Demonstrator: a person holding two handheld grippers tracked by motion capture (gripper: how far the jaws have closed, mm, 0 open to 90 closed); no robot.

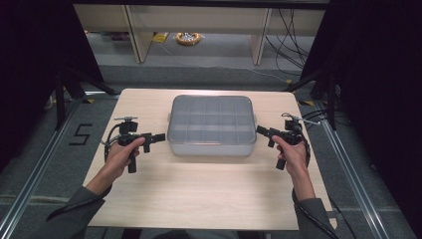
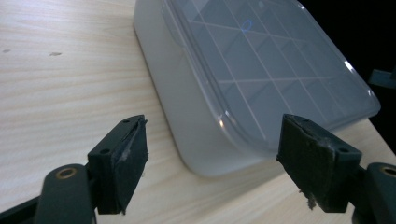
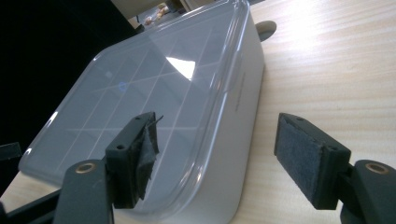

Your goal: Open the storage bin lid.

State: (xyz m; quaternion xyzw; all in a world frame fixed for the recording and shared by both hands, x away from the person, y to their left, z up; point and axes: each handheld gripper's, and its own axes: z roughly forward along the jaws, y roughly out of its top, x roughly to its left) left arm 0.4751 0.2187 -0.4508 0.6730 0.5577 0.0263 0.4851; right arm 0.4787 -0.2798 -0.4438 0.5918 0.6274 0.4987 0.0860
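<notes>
Translucent box [image 1: 211,125] lies between both hand-held grippers.

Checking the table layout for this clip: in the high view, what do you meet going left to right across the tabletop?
Left hand → left gripper, jaws open → clear lidded compartment box → right gripper, jaws open → right hand, all over the light wooden table.

One camera looks down from high up at the whole surface [image 1: 209,194]. Two low cameras sit close, looking at the box [image 1: 211,125] from opposite sides.
</notes>
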